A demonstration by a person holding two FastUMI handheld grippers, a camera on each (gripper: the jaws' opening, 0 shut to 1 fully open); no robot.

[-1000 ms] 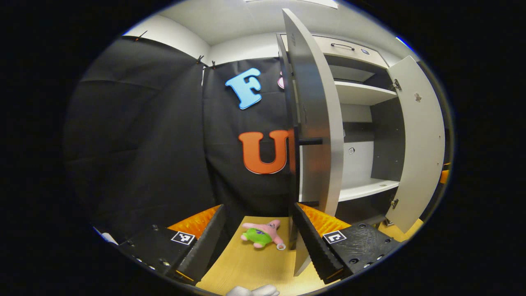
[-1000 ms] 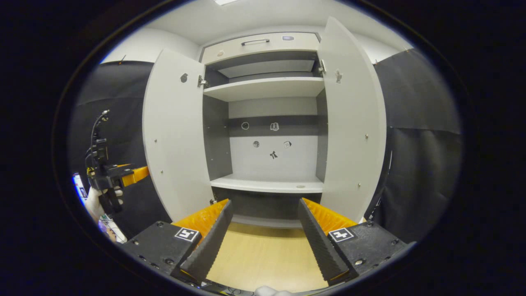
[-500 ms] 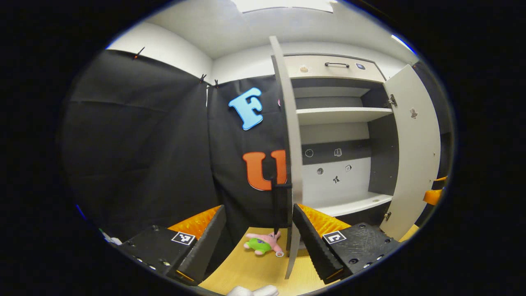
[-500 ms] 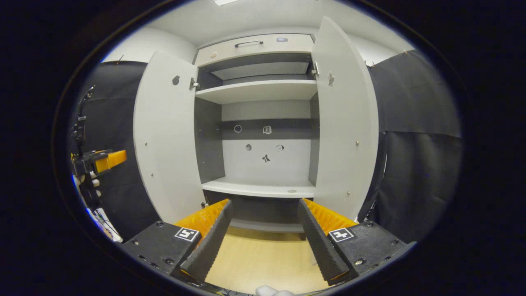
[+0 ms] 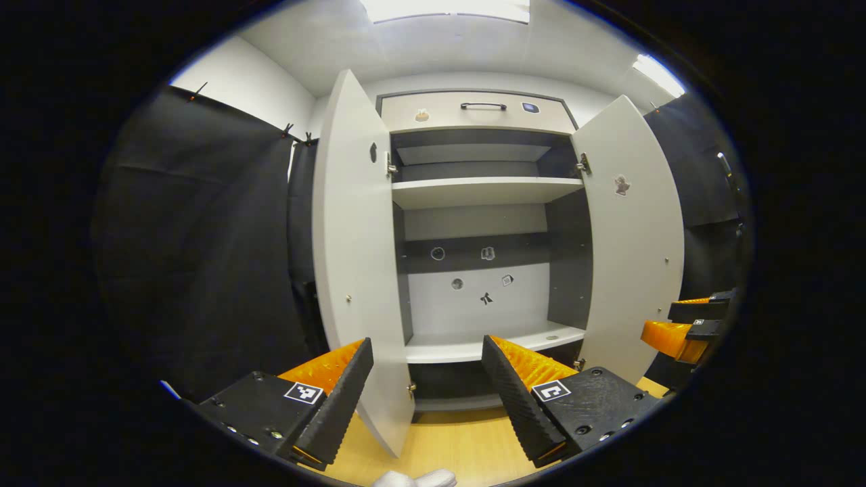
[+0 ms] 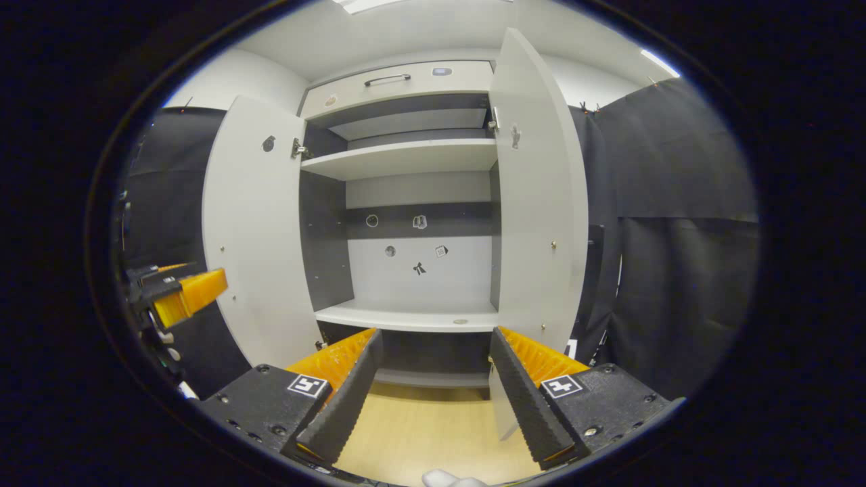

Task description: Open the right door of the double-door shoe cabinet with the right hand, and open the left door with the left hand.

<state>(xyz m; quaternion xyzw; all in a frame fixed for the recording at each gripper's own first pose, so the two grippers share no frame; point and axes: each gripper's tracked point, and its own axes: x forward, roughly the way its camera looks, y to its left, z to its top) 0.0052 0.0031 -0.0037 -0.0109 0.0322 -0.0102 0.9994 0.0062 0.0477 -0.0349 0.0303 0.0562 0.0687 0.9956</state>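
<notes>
While both grippers are sitting wide open and gripping nothing, the left gripper (image 5: 426,385) and right gripper (image 6: 433,385) are facing the shoe cabinet (image 5: 473,115) from just in front. Left door (image 5: 355,270) and right door (image 5: 632,243) are both standing swung out, exposing bare shelves (image 6: 406,159) above the wooden floor (image 6: 419,433).

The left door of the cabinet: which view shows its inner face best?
The right gripper view: the left door stands broad there, its inner face fully visible. In the left gripper view the left door is nearer but narrower, and a finger covers its lower corner.
</notes>
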